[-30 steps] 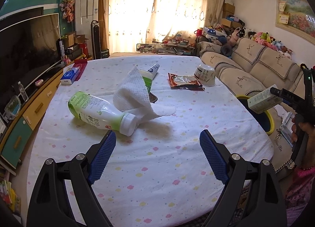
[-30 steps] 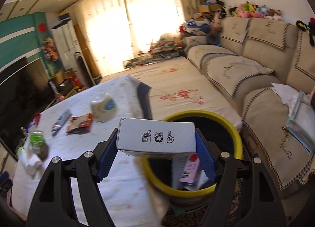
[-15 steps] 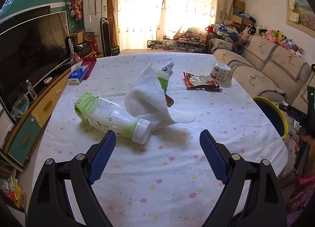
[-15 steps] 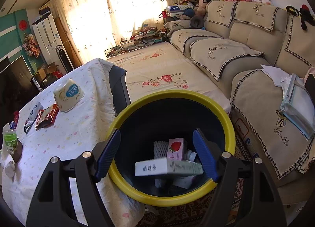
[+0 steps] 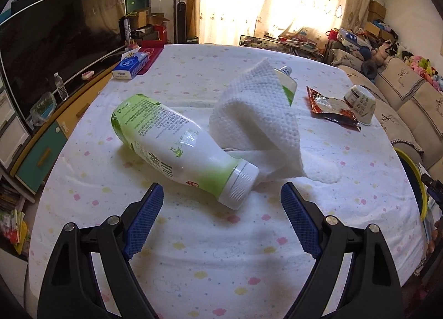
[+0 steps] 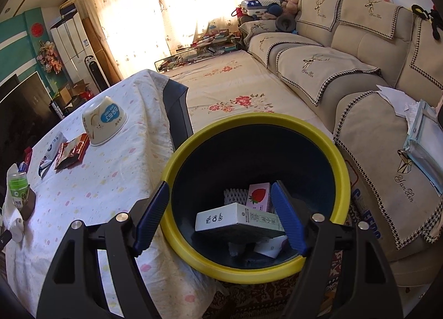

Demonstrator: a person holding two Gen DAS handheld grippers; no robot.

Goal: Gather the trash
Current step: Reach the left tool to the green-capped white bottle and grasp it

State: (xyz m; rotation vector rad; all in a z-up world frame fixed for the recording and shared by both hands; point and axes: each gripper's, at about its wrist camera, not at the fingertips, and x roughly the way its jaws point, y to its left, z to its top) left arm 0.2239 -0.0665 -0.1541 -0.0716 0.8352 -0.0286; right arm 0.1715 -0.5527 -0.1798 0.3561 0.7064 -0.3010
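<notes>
Right in front of my left gripper (image 5: 221, 205) lies the green-and-white drink bottle (image 5: 177, 147), on its side on the tablecloth (image 5: 221, 258), cap end pointing at me and sitting between the wide-open fingers. A paper towel (image 5: 257, 119) leans against its far right side, touching the neck. Over on the other side, my right gripper (image 6: 218, 214) hangs spread apart and empty above the yellow-rimmed bin (image 6: 343, 169), with a white carton (image 6: 238, 219) lying inside below it. So I'd say I'm between drops, bottle next. Next move: ease the left one forward past the cap, then squeeze the body without snagging the towel.
</notes>
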